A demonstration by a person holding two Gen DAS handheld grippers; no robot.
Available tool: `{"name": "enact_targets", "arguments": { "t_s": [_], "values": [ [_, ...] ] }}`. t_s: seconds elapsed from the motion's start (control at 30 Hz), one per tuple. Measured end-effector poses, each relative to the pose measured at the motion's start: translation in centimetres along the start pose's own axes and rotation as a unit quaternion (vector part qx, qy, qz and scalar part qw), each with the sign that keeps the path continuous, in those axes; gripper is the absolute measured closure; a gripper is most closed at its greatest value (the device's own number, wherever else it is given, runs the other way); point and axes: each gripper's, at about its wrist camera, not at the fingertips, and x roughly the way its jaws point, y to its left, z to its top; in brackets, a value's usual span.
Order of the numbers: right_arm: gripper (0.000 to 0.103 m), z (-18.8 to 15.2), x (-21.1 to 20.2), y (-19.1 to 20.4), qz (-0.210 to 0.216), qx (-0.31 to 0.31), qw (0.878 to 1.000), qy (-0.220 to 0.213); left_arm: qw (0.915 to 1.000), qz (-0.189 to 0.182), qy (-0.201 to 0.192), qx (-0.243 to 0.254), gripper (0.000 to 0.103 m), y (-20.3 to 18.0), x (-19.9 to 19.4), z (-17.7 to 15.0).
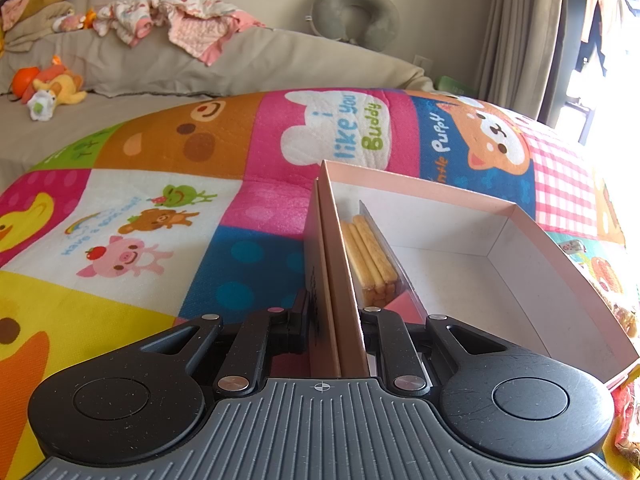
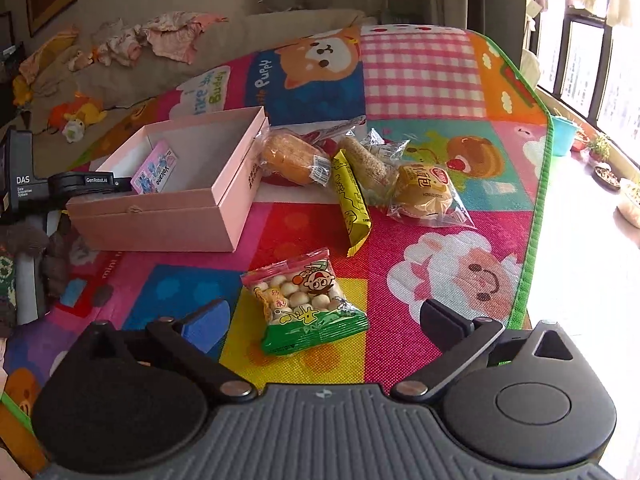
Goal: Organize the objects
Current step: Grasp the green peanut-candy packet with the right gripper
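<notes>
Looking down along each gripper's fingers: left view pressing close against the pink box [image 1: 400,216] wall, right view hanging farther back, sharing box and play mat [image 2: 432,76].

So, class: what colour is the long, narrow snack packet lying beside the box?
Yellow, with dark printing; the right wrist view shows it best.

light: daylight from right, window [image 2: 592,64] blown out | edges: fisheye-bent | focus: right view softer

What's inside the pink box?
The pink box holds one clear packet of biscuit sticks, standing against the wall that the left hand-held gripper pinches. The rest looks bare, though the near wall hides some of the floor.
</notes>
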Motion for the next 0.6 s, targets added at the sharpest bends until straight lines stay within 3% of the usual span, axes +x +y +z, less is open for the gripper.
{"name": "enact_targets", "arguments": {
  "t_s": [0.13,0.3,0.5,0.6],
  "values": [
    [0.0,-1.1,1.5,1.2,-0.002,-0.012,1.0,0.018,1.0,0.0,0.0,0.0,0.086,0.0,0.0,0.0],
    [0.0,-2.1,3.1,0.9,0.015,0.029,0.998,0.046,1.0,0.0,0.0,0.0,0.086,0.0,0.0,0.0],
    [0.0,-1.0,2.6,2.2,0.001,-0.021,1.0,0.001,1.0,0.0,0.0,0.0,0.086,0.0,0.0,0.0],
    [0.0,-0.1,3.9,1.7,0.005,-0.008,1.0,0.004,1.0,0.0,0.0,0.0,0.086,0.0,0.0,0.0]
  ]
}}
